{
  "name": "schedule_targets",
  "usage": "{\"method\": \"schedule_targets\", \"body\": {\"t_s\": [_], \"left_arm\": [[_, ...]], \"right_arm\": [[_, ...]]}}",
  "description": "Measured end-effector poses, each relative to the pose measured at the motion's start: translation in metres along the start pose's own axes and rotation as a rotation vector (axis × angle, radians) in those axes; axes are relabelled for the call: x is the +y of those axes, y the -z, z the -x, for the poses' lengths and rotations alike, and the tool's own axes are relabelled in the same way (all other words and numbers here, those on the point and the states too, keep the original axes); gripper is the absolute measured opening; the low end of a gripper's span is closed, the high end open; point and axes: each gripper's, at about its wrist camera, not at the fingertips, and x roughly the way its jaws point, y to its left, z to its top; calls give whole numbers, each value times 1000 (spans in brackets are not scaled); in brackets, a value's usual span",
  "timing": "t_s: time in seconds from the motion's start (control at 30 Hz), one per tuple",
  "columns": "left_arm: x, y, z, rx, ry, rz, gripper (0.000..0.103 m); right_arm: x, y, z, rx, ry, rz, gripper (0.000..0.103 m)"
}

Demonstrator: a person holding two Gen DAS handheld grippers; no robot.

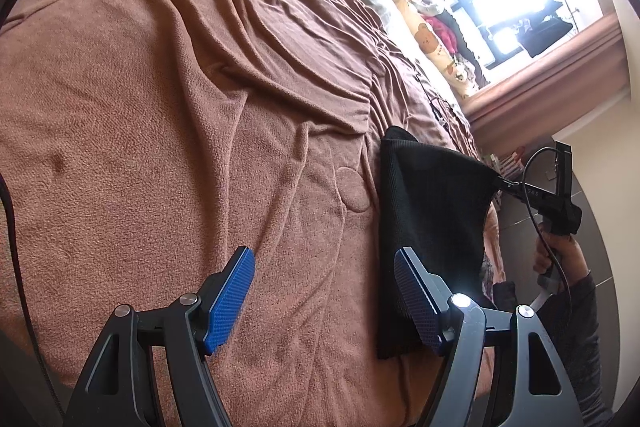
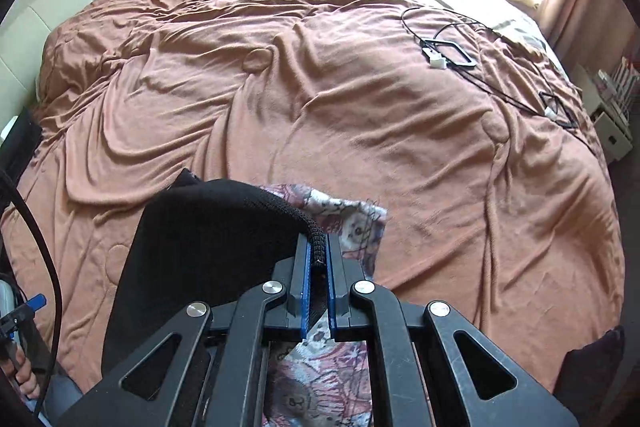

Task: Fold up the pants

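Pants (image 2: 208,227), black ribbed knit, hang bunched from right tongs (image 2: 318,247), pinched at thick hem edge, lifted off bed (image 2: 360,107). Fold barely begun, none visible yet. Rumpled brown fleece blanket spreads beyond both tongs. Floral cloth (image 2: 344,215) under right tongs. Left tongs (image 1: 324,291) spread wide, empty, right pad beside pants.

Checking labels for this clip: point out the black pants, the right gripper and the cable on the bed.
Pants (image 2: 208,239), right wrist view, mid fabric.
Right gripper (image 2: 318,247), right wrist view, between the fingertips.
Cable (image 2: 452,53), right wrist view, looped part.
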Motion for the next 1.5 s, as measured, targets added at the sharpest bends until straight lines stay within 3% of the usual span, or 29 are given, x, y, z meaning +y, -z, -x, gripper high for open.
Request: {"method": "schedule_targets", "body": {"t_s": [0.57, 0.8, 0.87, 1.0, 1.1, 1.33, 1.5], "left_arm": [[14, -12, -6, 1, -41, 12, 74], [12, -12, -11, 18, -49, 7, 74], [11, -12, -12, 23, -47, 3, 74], [6, -12, -15, 38, -47, -12, 74], [3, -13, -18, 53, -44, -22, 74], [-13, -17, -24, 79, -37, -62, 74], [-27, -21, -25, 97, -36, -112, 74]], "right_arm": [[16, -49, -43, 16, 217, 194, 3], [14, -52, -65, 52, 338, 178, 3], [13, -50, -71, 98, 320, 159, 7], [8, -43, -62, 92, 300, 129, 39], [-8, -31, -43, 74, 191, 51, 40], [-47, 21, -39, 128, -100, -168, 40], [-75, 49, -45, 150, -212, -287, 40]]}}
